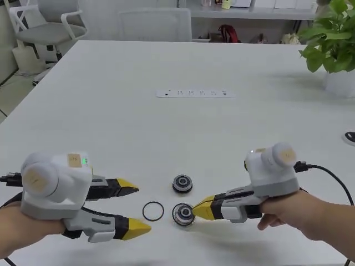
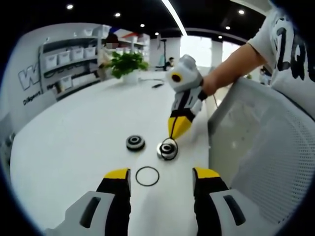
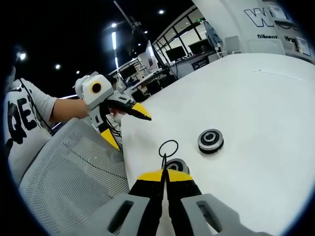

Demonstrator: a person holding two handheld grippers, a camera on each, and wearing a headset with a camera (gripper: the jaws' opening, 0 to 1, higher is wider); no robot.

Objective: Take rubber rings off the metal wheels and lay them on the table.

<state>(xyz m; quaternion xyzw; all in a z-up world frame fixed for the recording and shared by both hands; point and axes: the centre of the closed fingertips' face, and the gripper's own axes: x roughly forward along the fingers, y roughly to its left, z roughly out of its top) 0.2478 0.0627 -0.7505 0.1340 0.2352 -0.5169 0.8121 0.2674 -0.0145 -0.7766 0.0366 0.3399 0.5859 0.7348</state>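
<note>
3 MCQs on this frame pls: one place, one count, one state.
1. Where does the loose rubber ring lie?
A) on the table beside the near wheel
B) on a chair
C) in the plant pot

2. How many metal wheels are on the table?
A) one
B) two
C) four

3. The left gripper is:
A) shut on a wheel
B) shut on the ring
C) open

Answers: 1 A, the ring lies flat by that wheel. 2 B, near wheel plus far wheel. 3 C, there is a wide gap between its jaws.

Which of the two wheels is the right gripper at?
The nearer wheel, next to the loose ring; the right gripper, shut, touches it. The other wheel stands apart.
</note>
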